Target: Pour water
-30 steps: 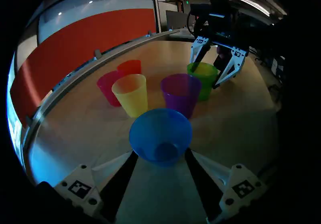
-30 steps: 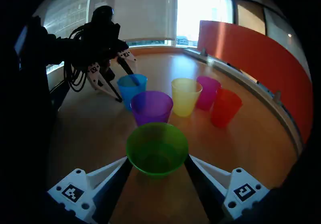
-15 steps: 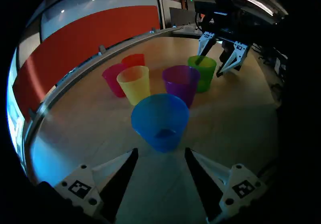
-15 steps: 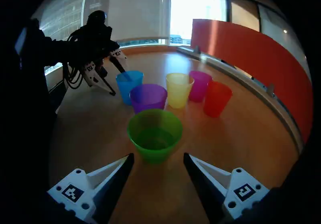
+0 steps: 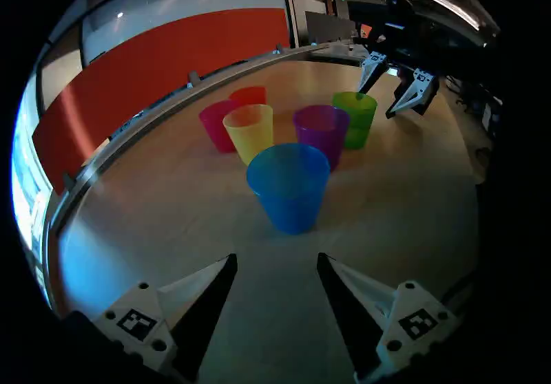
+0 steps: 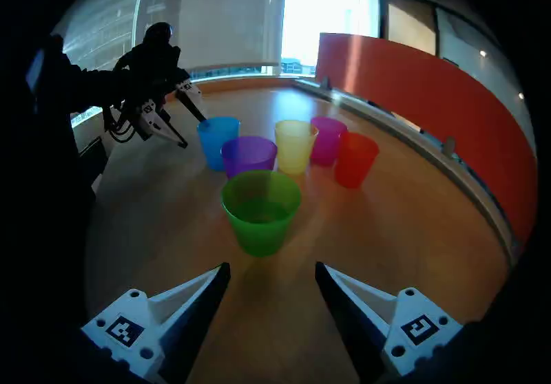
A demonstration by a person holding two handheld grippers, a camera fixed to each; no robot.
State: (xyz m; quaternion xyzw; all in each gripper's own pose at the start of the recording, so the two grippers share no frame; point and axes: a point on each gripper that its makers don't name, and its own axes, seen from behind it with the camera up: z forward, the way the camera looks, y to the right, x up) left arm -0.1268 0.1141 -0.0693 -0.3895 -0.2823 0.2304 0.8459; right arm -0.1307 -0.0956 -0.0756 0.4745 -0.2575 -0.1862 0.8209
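A blue cup (image 5: 289, 188) stands upright on the wooden table (image 5: 158, 205), a short way ahead of my left gripper (image 5: 275, 260), which is open with nothing between its fingers. Behind it stand a purple cup (image 5: 321, 133), a green cup (image 5: 355, 117), a yellow cup (image 5: 249, 131), a magenta cup (image 5: 215, 124) and a red cup (image 5: 249, 96). In the right gripper view the green cup (image 6: 262, 212) stands just ahead of my right gripper (image 6: 271, 268), also open and holding nothing. Whether any cup holds water I cannot tell.
The right gripper (image 5: 396, 91) and the hand holding it hover past the green cup. The left gripper (image 6: 162, 112) hangs beyond the blue cup (image 6: 217, 140). A raised rail (image 5: 124, 143) and an orange panel (image 5: 138, 67) border the table's far side.
Both grippers have drawn back. The blue cup and the green cup, which stood between the open fingers, now stand free on the table ahead of the fingertips.
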